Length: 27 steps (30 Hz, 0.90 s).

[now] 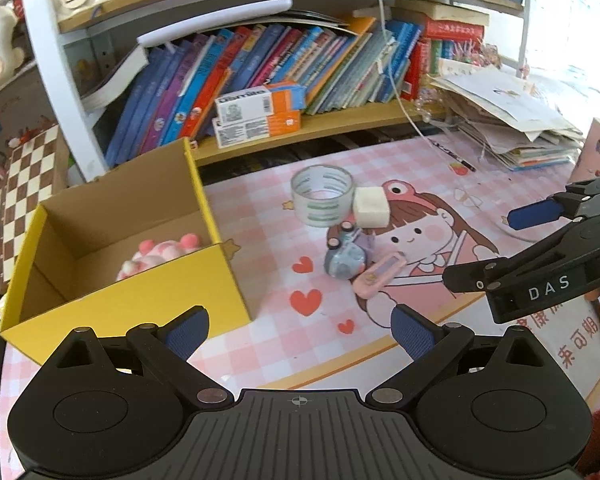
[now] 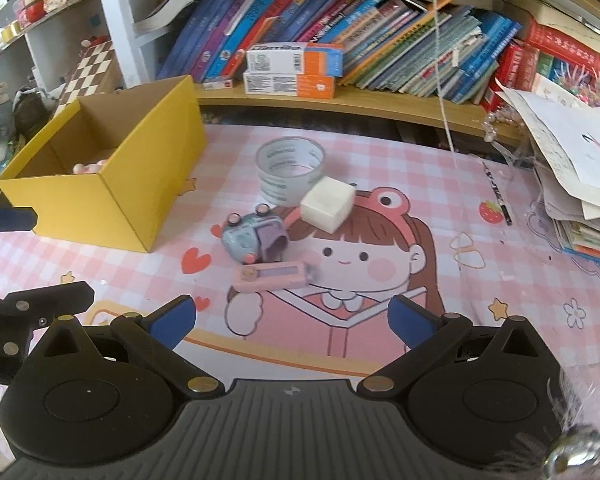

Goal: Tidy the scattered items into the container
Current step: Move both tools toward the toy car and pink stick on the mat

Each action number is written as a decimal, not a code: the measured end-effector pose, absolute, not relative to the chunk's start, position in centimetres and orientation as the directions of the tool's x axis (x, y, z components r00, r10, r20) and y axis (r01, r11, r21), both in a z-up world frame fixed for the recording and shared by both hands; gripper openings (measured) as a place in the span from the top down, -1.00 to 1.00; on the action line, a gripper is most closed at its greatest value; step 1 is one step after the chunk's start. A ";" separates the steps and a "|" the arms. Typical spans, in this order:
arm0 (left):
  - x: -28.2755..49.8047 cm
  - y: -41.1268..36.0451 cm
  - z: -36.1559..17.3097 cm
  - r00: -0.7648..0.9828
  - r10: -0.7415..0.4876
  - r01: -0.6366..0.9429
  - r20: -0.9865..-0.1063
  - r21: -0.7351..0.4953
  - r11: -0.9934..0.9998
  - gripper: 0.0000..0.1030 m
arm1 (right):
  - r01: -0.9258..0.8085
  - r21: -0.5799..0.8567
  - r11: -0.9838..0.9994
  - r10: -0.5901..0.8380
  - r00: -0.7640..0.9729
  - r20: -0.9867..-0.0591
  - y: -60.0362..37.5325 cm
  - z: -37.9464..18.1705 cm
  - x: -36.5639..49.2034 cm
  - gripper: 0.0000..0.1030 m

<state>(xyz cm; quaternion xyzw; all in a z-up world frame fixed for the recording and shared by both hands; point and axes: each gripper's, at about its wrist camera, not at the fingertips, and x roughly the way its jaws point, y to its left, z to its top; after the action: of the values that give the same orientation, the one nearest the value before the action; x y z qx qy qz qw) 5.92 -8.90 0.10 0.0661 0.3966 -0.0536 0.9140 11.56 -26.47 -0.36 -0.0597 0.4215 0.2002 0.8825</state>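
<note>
A yellow cardboard box (image 1: 148, 300) (image 2: 100, 204) stands open on the left of the pink mat, with a pink fluffy item (image 1: 160, 254) inside. On the mat lie a clear tape roll (image 1: 322, 194) (image 2: 290, 170), a cream cube (image 1: 371, 207) (image 2: 327, 204), a blue-grey toy car (image 1: 346, 258) (image 2: 254, 238) and a pink flat case (image 1: 378, 274) (image 2: 270, 276), close together. My left gripper (image 1: 300, 332) is open and empty, just right of the box's front corner. My right gripper (image 2: 292, 320) is open and empty, in front of the pink case.
A low shelf of books (image 2: 380, 44) and two stacked orange-white cartons (image 2: 292, 70) run along the back. A heap of papers (image 2: 580, 184) lies at the right. A pencil (image 2: 498, 196) lies near it. A white cord (image 2: 444, 80) hangs down.
</note>
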 end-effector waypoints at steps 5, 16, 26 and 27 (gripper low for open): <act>6.4 -9.8 -0.4 0.668 -0.056 0.172 -0.742 0.081 0.982 -0.92 | -0.386 0.063 0.920 0.290 0.565 -0.772 -27.4 -1.0 11.8 -1.00; 7.7 -10.8 -1.8 0.639 -0.091 0.205 -0.764 0.056 0.977 -0.92 | -0.348 0.064 0.935 0.266 0.572 -0.776 -28.7 -1.9 12.6 -1.00; 9.3 -11.7 -3.4 0.616 -0.121 0.243 -0.778 0.042 0.969 -0.89 | -0.332 0.068 0.941 0.258 0.571 -0.780 -29.0 -2.9 13.6 -1.00; 9.4 -11.8 -3.6 0.614 -0.124 0.247 -0.780 0.040 0.968 -0.89 | -0.329 0.069 0.942 0.257 0.570 -0.781 -29.0 -3.0 13.8 -1.00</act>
<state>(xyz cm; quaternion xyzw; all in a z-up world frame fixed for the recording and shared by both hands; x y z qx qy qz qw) 9.42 -11.78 -3.57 0.0719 0.4272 -0.1036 0.8953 13.79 -29.00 -2.97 -0.0419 0.4333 0.1656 0.8849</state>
